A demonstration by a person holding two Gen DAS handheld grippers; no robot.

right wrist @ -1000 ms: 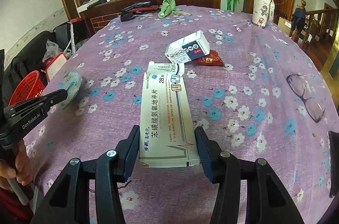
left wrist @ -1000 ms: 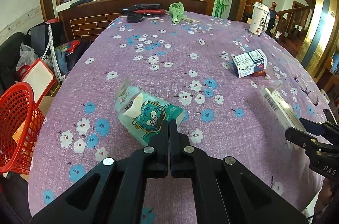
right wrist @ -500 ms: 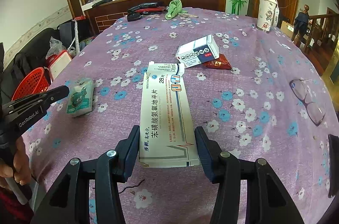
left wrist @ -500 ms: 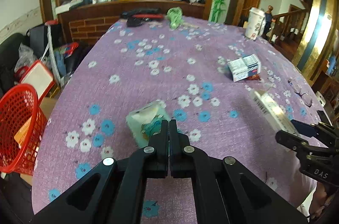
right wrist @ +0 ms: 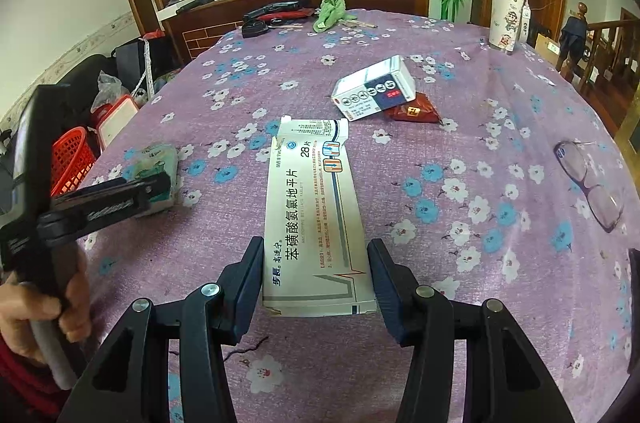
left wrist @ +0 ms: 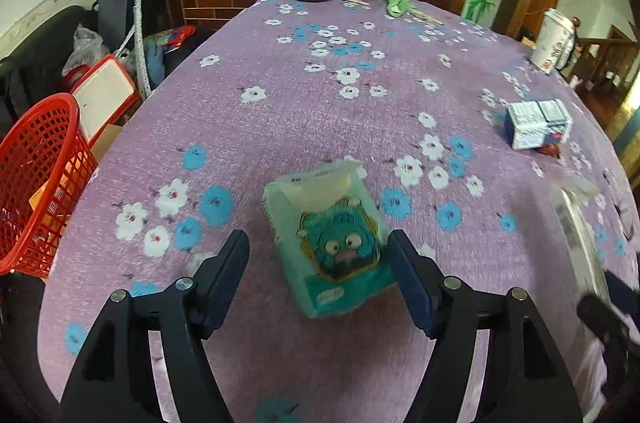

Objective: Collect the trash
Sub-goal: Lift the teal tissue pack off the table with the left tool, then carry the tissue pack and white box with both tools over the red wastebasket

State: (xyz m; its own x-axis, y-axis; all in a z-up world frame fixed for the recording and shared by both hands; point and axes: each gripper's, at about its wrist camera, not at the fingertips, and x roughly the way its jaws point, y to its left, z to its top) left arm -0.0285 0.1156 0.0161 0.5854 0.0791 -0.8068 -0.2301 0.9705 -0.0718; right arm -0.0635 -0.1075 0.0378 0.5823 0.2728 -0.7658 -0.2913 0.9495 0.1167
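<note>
Tissue pack [left wrist: 334, 243] lies on the counter [left wrist: 360, 103] between the left gripper [left wrist: 318, 251] jaws, just opened, not touching. Right gripper [right wrist: 316, 271] jaws are clamped on the medicine box [right wrist: 314, 219].

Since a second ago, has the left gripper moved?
Yes. The left gripper has closed in on the teal cartoon tissue pack and away from the red plastic basket; its jaws have just opened, straddling the pack.

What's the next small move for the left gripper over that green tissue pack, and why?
Probably close the left gripper on the green tissue pack. Its jaws have just been opening and now straddle the pack on the tablecloth without pressing on it, while the right gripper already clamps the white medicine box.
</note>
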